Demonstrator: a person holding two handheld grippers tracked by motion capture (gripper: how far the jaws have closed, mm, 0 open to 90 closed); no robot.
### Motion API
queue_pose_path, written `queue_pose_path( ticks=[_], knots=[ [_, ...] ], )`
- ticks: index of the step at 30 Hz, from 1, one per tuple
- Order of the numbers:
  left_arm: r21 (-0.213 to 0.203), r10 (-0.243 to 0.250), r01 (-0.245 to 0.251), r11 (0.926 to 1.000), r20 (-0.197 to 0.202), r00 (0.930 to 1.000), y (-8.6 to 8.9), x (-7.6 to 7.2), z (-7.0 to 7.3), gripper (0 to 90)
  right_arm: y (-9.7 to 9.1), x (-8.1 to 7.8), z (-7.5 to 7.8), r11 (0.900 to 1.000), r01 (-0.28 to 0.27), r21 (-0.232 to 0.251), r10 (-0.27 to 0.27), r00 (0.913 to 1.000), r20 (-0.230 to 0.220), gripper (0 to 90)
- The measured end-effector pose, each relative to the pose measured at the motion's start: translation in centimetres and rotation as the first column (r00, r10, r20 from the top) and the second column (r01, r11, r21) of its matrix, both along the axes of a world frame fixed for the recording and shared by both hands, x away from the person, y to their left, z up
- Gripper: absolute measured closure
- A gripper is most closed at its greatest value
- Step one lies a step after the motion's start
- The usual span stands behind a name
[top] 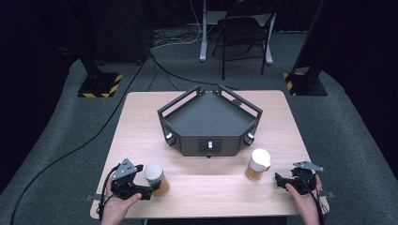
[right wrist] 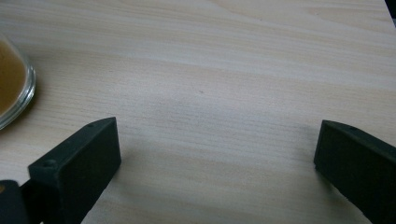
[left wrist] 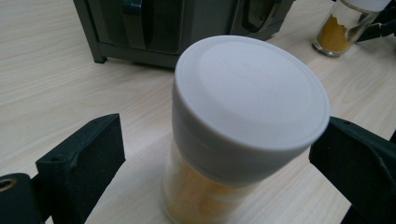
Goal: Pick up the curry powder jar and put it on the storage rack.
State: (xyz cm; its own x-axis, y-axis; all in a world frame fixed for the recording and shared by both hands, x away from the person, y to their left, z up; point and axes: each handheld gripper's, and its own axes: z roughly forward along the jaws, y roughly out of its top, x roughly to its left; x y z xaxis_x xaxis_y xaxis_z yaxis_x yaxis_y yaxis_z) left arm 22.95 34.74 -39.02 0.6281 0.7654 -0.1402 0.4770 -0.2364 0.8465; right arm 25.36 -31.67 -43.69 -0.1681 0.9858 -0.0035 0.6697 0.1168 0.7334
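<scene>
The table (top: 141, 122) is pale wood-grain, smooth and matt. The tray (top: 209, 117) at its twelve o'clock looks like dark matt metal or plastic; which one is unclear. Both jars (top: 157, 179) (top: 257, 165) are clear glossy glass with smooth matt pale plastic lids (left wrist: 252, 100). The gripper jaws are matt black plastic. The floor (top: 356, 122) is rough grey carpet.

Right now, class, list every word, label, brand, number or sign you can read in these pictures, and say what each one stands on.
None can be read.
The near jar: plain white lid, no label.
The far jar: no label to be seen.
The dark tray: knobs on its front wall, any marks there too small to read.
The yellow-and-black stripes on the stand bases are a warning pattern, with no words.
</scene>
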Motion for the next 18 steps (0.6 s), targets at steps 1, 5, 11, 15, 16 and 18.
queue_pose_path(
  ticks=[1,5,11,15,16,18],
  knots=[
    [-0.005,0.007,-0.007,1.0,0.003,1.0,-0.5,0.1,-0.4,3.6,0.0,0.0,0.0,1.0,0.0,0.0,0.0,1.0,0.0,0.0],
    [-0.004,0.027,-0.027,0.9996,0.005,0.9996,-1.5,0.2,-1.0,5.2,0.0,0.0,0.0,1.0,0.0,0.0,0.0,1.0,0.0,0.0],
    [0.035,0.087,-0.088,0.9955,0.022,0.9959,-3.7,0.3,-2.3,14.1,0.0,0.0,0.0,1.0,0.0,0.0,0.0,1.0,0.0,0.0],
    [0.05,0.086,-0.088,0.9949,0.036,0.9956,-4.5,0.6,-2.9,24.5,0.0,0.0,0.0,1.0,0.0,0.0,0.0,1.0,0.0,0.0],
    [0.05,0.086,-0.088,0.9949,0.036,0.9956,-4.5,0.6,-2.9,28.5,0.0,0.0,0.0,1.0,0.0,0.0,0.0,1.0,0.0,0.0],
    [0.085,0.11,-0.115,0.9897,0.067,0.9917,-5.3,0.1,-3.0,32.6,0.0,0.0,0.0,1.0,-0.001,0.0,0.001,1.0,0.0,0.0]
  ],
)
